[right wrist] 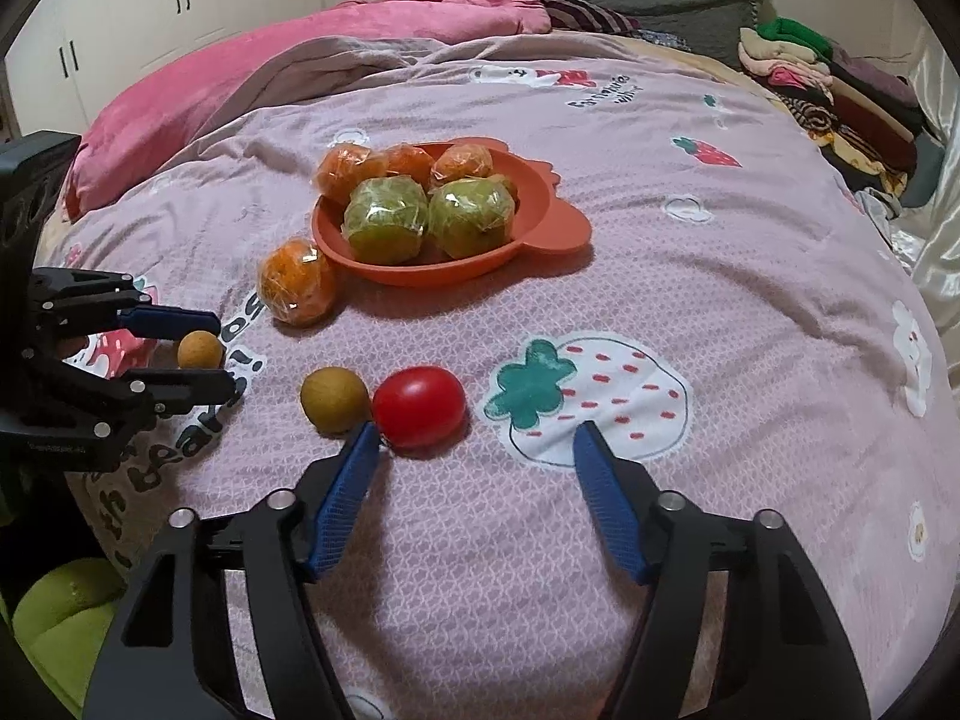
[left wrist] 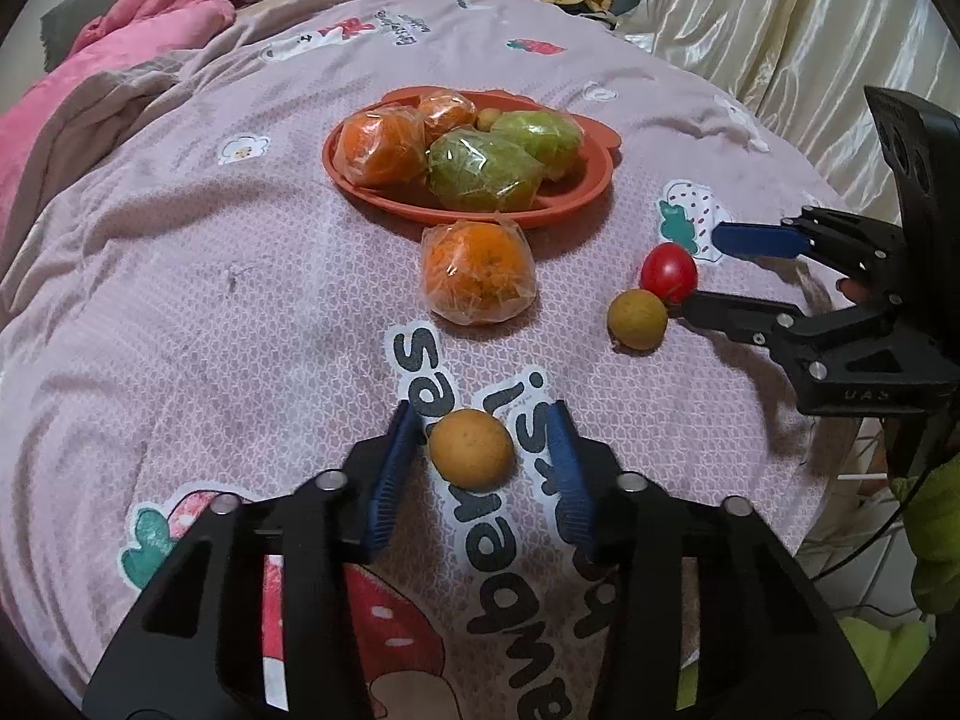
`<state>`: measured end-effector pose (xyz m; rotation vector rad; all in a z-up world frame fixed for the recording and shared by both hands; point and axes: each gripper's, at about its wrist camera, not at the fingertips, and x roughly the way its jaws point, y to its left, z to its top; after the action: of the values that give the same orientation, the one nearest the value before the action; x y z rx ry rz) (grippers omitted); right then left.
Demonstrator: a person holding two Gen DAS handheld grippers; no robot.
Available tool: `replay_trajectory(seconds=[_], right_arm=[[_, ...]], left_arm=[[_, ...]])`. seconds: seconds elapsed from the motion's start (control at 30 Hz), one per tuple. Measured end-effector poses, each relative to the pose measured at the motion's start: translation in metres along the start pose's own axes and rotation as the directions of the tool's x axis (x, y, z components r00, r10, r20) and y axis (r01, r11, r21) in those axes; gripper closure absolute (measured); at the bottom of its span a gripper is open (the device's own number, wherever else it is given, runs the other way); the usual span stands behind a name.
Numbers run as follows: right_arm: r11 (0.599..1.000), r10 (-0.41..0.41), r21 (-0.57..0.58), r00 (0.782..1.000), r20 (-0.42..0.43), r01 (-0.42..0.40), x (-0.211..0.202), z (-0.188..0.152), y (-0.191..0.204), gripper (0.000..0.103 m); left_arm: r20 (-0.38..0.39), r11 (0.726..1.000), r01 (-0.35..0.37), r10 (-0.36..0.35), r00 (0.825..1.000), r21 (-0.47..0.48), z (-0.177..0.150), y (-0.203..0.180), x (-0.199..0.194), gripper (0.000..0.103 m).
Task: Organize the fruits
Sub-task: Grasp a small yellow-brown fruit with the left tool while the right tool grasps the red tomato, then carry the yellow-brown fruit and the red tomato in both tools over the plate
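While the orange plate (left wrist: 585, 192) far on the bed already holds wrapped oranges and green fruits, the left gripper (left wrist: 486, 420) sits spread around a tan longan (left wrist: 471, 449); one wrapped orange (left wrist: 478, 272), another longan (left wrist: 637, 320) and a cherry tomato (right wrist: 419, 405) by the spread right gripper (right wrist: 477, 441) remain.

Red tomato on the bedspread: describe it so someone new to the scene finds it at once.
Start at the orange plate of wrapped fruit on the pink bedspread, then come toward the open right gripper. The red tomato lies just ahead of it, touching a dull brown-green round fruit. It is the only glossy red, unwrapped fruit.
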<state>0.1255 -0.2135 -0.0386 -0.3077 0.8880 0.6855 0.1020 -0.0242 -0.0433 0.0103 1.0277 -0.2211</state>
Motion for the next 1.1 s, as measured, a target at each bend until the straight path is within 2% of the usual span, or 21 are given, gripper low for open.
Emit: replay_trajectory(seconds=[0.2,0.37,0.57,0.67,0.9,1.1], right_arm=[[0.998,0.05,-0.049,0.999,-0.003,-0.05,0.006,0.006,0.009,0.058],[0.994,0.077,-0.074,0.997,-0.018,-0.078,0.015,0.011,0.015,0.06],[0.99,0.115,-0.076,0.993,-0.023,-0.116,0.021,0.016,0.015,0.073],[0.99,0.129,-0.052,0.992,-0.019,-0.129,0.02,0.018,0.013,0.073],[0.992,0.124,-0.016,0.992,0.004,-0.124,0.005,0.02,0.004,0.073],[0.995,0.101,-0.006,0.993,0.058,-0.101,-0.016,0.03,-0.007,0.073]], left_arm=[[-0.005,1.0,0.002,-0.002,1.0,0.007,0.0,0.0,0.002,0.073],[-0.006,1.0,0.005,-0.005,1.0,0.009,0.001,0.0,0.002,0.073],[-0.004,1.0,0.009,-0.009,1.0,0.008,0.002,0.002,0.003,0.077],[-0.003,1.0,0.009,-0.009,1.0,0.008,0.002,0.002,0.002,0.083],[0.004,1.0,0.03,-0.03,1.0,0.006,0.007,0.004,-0.002,0.084],[0.055,0.999,0.044,-0.044,0.998,-0.013,0.015,0.007,-0.02,0.084]])
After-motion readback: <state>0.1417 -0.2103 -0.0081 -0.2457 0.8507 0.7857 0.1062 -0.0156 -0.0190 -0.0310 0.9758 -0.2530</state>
